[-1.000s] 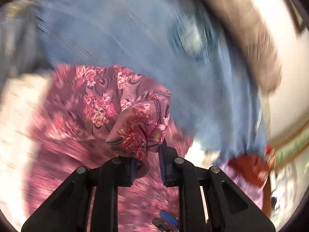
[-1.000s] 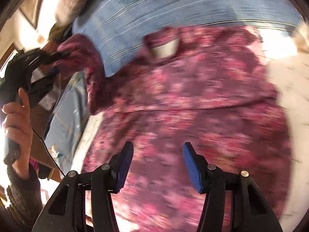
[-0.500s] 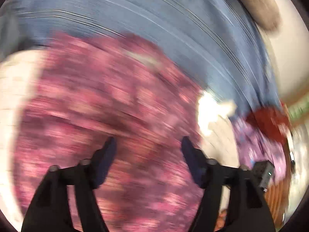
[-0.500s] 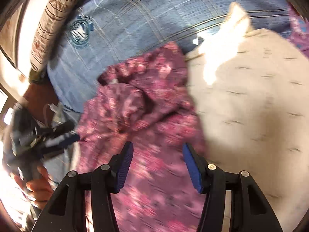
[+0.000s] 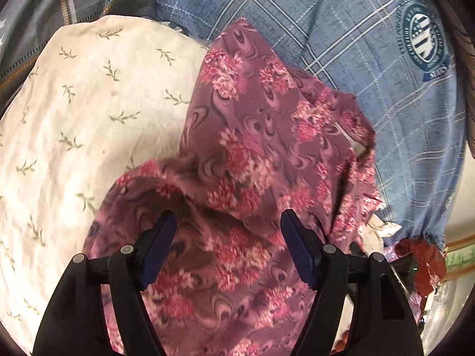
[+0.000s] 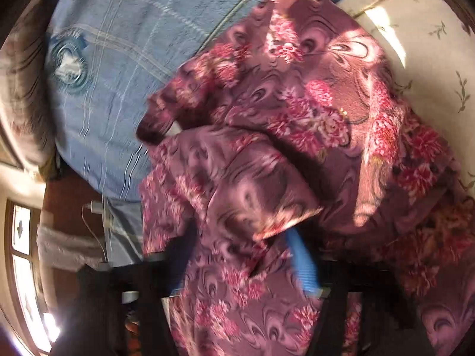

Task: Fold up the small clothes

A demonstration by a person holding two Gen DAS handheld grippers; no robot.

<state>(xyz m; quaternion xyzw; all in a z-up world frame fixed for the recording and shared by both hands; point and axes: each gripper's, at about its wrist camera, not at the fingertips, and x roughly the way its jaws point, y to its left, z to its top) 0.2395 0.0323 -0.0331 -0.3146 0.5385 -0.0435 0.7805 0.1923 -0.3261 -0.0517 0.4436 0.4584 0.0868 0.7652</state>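
Purple floral garment [image 5: 252, 178] lies crumpled on the cream leaf-print sheet [image 5: 74, 124], its far edge against the blue plaid pillow [image 5: 371, 68]. A second ago a bunched fold of it was pinched in the left gripper [image 5: 227, 249]; that fold is now let go, the jaws stand spread above the cloth, and nothing is clamped between them. The right gripper [image 6: 243, 264], empty and wide a second ago, has just been closing, and a flap of the garment now hangs between its blue pads [image 6: 302, 264]. Motion blur hides whether they press on it.
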